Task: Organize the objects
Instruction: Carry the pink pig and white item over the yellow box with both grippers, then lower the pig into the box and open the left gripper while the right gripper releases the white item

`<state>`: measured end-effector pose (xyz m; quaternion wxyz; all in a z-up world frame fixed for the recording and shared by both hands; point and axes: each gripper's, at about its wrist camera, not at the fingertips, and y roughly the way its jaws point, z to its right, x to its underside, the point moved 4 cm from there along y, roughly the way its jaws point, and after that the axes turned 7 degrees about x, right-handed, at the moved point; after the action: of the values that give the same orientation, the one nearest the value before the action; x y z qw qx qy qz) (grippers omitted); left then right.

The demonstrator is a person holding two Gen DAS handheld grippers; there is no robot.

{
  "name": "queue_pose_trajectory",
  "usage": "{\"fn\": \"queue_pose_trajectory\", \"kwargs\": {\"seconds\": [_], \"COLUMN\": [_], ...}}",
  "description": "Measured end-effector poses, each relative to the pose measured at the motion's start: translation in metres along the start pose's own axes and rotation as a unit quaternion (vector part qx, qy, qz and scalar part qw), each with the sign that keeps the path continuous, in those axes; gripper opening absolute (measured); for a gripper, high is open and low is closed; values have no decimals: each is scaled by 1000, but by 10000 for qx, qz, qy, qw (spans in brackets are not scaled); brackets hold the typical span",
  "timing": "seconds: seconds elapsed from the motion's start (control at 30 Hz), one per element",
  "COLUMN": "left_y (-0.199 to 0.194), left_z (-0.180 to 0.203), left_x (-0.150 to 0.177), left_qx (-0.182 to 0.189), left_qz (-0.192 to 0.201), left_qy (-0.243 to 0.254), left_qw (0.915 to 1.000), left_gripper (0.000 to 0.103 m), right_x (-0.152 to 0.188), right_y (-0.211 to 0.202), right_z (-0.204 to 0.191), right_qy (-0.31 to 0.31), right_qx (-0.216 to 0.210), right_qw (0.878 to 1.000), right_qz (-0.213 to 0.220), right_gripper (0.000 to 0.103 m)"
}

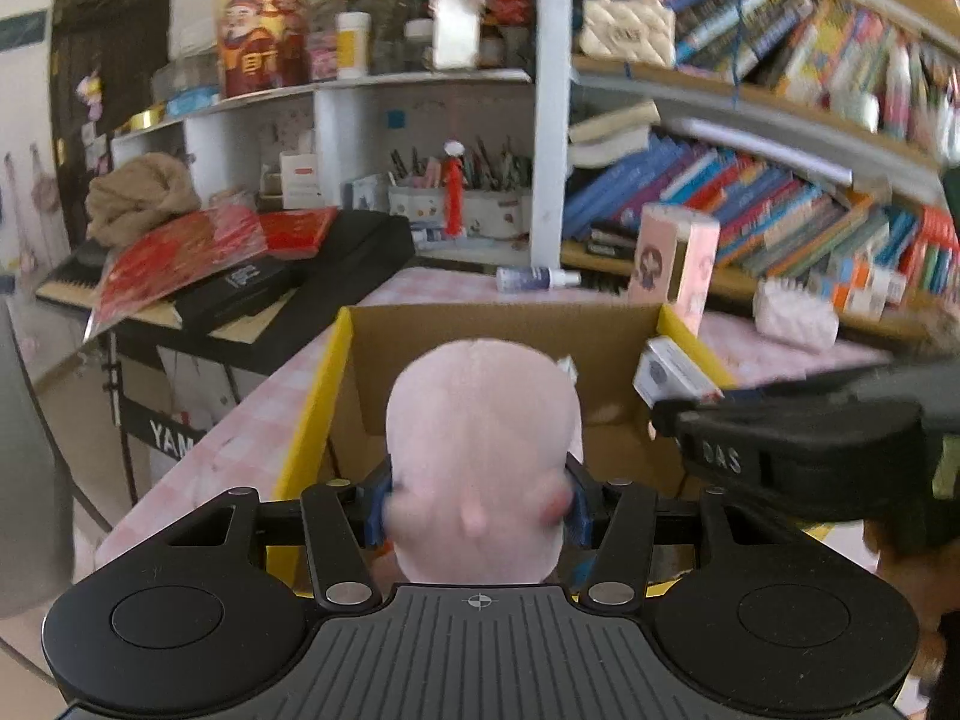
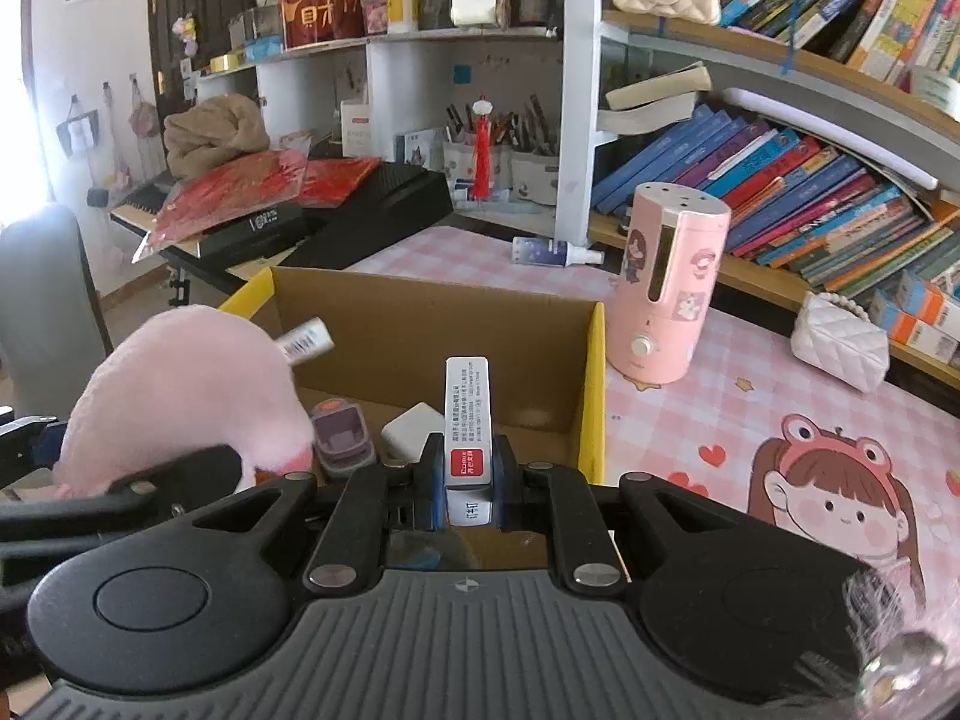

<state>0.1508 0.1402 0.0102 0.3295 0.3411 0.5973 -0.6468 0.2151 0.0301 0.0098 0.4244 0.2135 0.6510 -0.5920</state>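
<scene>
My left gripper [image 1: 477, 510] is shut on a pink plush toy [image 1: 480, 456] and holds it over the open cardboard box [image 1: 498, 330] with yellow flaps. The toy also shows in the right wrist view [image 2: 180, 396], at the box's left side. My right gripper [image 2: 468, 480] is shut on a small white and red staples box [image 2: 468, 426], held upright over the near edge of the cardboard box [image 2: 432, 312]. Inside lie a purple clip device [image 2: 342, 432], a white charger block [image 2: 411, 426] and a white tube [image 2: 306, 339].
A pink humidifier [image 2: 666, 282] stands right of the box on the pink checked tablecloth [image 2: 750, 408]. A spray bottle [image 2: 555, 253] lies behind. A white quilted purse [image 2: 840, 342] sits by the bookshelf [image 2: 810, 180]. A keyboard with red packets [image 2: 240, 204] is at the left.
</scene>
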Motion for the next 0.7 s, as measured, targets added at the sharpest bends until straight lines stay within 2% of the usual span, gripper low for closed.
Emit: {"fn": "queue_pose_trajectory", "kwargs": {"seconds": [0.1, 0.2, 0.37, 0.57, 0.7], "left_y": [15, 29, 44, 54, 57], "left_z": [6, 6, 5, 11, 11], "left_x": [4, 7, 7, 7, 9], "left_qx": [-66, -87, -196, -307, -370], "left_qz": [-205, -421, -502, -460, -545], "left_qy": [247, 226, 291, 616, 645], "left_qw": [9995, 9988, 9981, 9966, 9957], "left_gripper": [52, 52, 53, 60, 68], "right_x": [-2, -2, 1, 1, 1], "right_y": [13, 25, 41, 51, 55], "right_z": [0, 0, -4, -15, -23], "right_qy": [-100, -228, -436, -884, -1237], "right_qx": [-32, -76, -174, -265, -308], "right_qw": [9999, 9995, 9982, 9946, 9901], "right_qz": [-83, -196, -377, -467, -590], "right_gripper": [14, 14, 14, 14, 14]}}
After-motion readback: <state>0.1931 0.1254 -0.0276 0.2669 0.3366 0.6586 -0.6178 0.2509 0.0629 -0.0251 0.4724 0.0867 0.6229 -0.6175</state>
